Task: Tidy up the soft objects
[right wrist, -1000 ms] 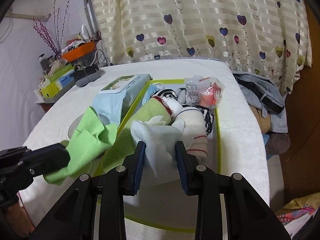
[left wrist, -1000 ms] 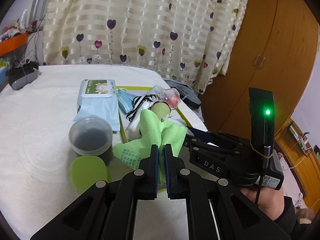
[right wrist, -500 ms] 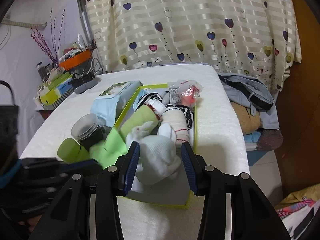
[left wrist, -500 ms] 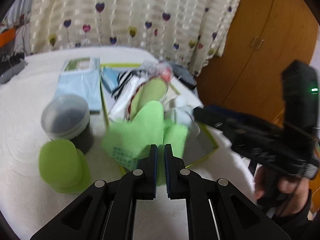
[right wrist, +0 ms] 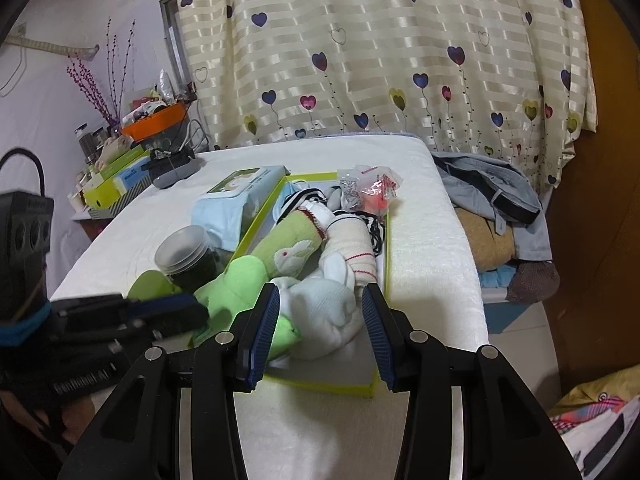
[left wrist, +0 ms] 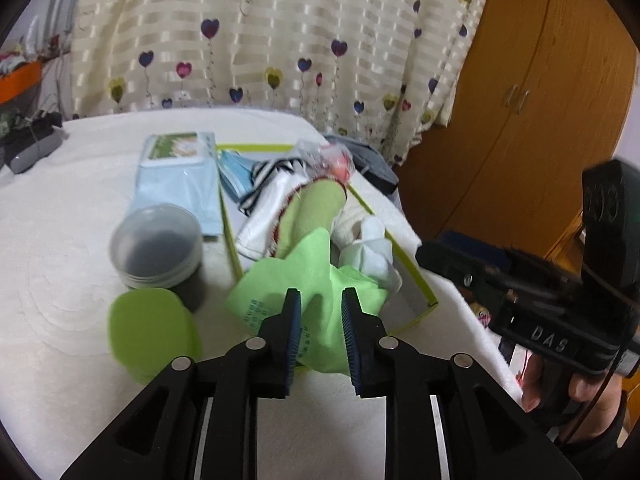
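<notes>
My left claw [left wrist: 320,316] is opening: a second ago it pinched the green cloth [left wrist: 316,276] tight, and now the cloth sits loose between the parted pads, slumped over the near corner of the tray [right wrist: 320,384]. My right claw [right wrist: 320,320] has already let go; its jaws stand wide around the white sock [right wrist: 328,304] without pressing it, where before they squeezed it. Both pieces now lie in the tray on the bed [right wrist: 432,280], so I judge this drop finished.
</notes>
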Motion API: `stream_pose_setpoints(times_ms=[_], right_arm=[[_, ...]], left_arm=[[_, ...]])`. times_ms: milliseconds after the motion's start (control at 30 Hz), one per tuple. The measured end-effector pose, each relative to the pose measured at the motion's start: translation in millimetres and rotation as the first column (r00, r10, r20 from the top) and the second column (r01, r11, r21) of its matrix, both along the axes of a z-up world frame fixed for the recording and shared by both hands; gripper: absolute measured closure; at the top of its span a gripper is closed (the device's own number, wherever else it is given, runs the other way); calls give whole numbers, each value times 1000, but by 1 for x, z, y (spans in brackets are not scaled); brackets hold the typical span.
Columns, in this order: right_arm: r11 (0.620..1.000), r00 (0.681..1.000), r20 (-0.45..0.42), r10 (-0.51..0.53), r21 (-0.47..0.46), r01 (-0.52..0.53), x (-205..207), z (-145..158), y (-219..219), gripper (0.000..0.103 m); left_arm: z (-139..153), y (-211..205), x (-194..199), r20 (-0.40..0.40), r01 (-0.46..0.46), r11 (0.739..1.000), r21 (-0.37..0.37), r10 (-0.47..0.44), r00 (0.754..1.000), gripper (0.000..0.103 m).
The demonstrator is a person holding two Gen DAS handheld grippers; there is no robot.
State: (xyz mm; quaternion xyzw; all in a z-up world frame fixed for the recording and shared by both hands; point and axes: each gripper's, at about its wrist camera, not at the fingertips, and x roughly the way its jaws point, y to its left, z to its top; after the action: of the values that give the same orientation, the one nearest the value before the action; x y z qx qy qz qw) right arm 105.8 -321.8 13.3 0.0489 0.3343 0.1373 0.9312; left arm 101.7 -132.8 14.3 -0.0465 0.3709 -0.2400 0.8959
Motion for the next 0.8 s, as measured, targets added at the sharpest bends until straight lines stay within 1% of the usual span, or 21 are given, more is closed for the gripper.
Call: stream_pose_setpoints(times_ms=[133,233,433,467,533,800], right_arm=[[1000,1000,7,-1,-13,1,-15,3,6,58],[999,1000,14,-4,-35,5,-29,4,14,58],[999,1000,3,4,-55,-4,-45,0,28,58],[998,1000,-1,4,-57,-5,-48,-1,31,57],[998,1000,-7,7,-59,-7,-52,-3,34,46],[997,1000,-22,7,-73,-8,-66,-5,48,45]], left_arm=[[11,8,-18,44,-4,1000,-1,4,999,79],[11,11,-31,61,0,1000,9,-1,998,73],[5,18,-49,65,-9,999,39,7,998,69],[4,20,-51,63,-14,999,39,11,998,68],[3,22,-54,63,-17,999,40,15,998,68],[-4,28,-64,64,-62,995,82,57,996,68]])
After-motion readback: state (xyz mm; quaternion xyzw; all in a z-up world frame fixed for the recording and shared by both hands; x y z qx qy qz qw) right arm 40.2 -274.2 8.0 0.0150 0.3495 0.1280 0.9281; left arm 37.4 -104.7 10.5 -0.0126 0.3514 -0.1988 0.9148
